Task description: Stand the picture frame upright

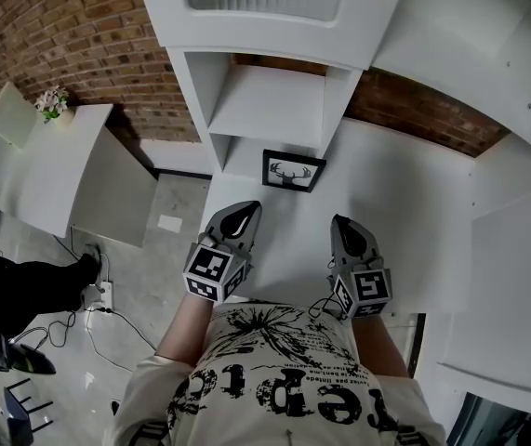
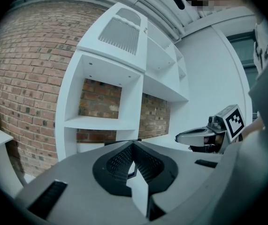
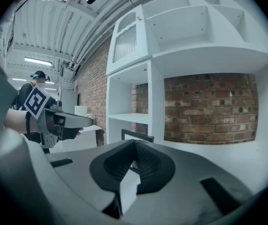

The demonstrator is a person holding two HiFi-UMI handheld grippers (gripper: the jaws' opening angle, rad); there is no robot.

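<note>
The black picture frame (image 1: 293,170) with a deer-antler print is on the white shelf top (image 1: 386,193), in front of the shelving unit. In the right gripper view its black top edge and left side (image 3: 137,135) rise above the surface, so it looks upright. My left gripper (image 1: 246,211) and right gripper (image 1: 344,221) hover side by side just short of it, both shut and empty. In the left gripper view my left gripper (image 2: 134,145) hides most of the frame; only a dark strip (image 2: 117,142) shows. My right gripper (image 3: 134,142) has its jaws pressed together.
A white shelving unit (image 1: 274,100) with open cubbies stands behind the frame against a brick wall (image 1: 88,35). A white side table with a flower pot (image 1: 51,102) is far left. Cables and a power strip (image 1: 98,297) lie on the floor. A person (image 3: 32,86) stands in the background.
</note>
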